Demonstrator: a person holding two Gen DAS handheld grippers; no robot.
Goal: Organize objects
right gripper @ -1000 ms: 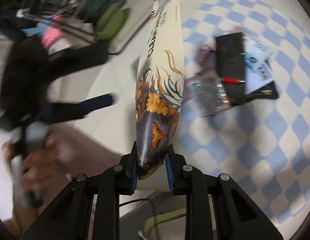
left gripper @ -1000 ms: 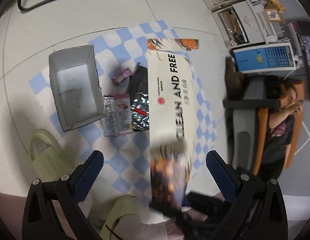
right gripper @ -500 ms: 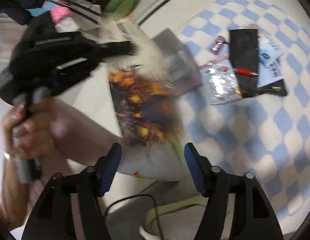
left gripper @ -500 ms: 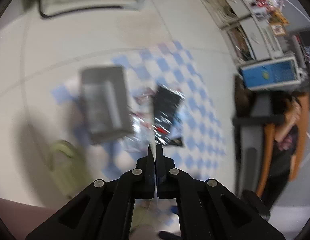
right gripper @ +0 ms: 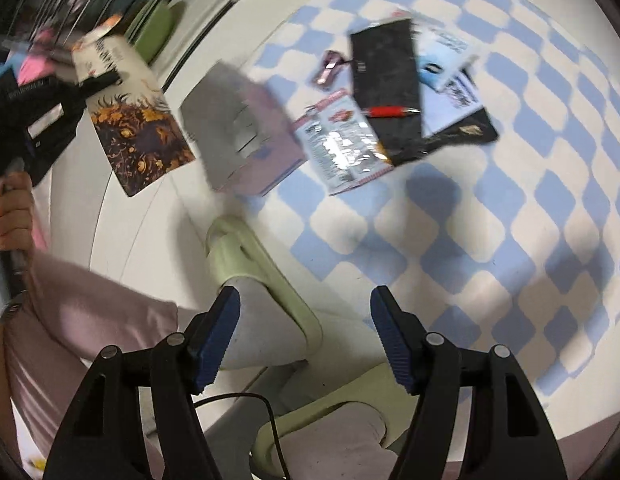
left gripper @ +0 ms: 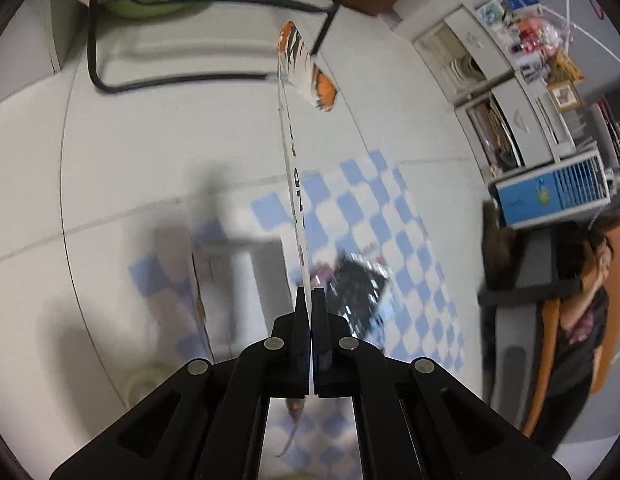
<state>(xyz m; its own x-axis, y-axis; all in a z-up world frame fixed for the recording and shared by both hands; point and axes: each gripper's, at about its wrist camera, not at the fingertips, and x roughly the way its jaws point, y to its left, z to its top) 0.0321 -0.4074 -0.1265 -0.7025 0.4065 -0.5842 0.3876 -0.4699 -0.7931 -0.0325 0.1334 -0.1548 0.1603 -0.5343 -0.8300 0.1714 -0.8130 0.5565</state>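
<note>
between the pads of the left hand-held gripper (left gripper: 311,304) the long flat printed paper packet (left gripper: 298,184) is pinched edge-on above the open grey cardboard box (right gripper: 238,128); thin and floppy (grip near its end), while the right hand-held gripper (right gripper: 306,336) gapes empty.

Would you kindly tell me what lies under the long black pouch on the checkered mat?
The black pouch overlaps a blue-and-white packet and a dark flat item beneath that; a red pen lies on top. Whatever its middle covers is hidden.
</note>
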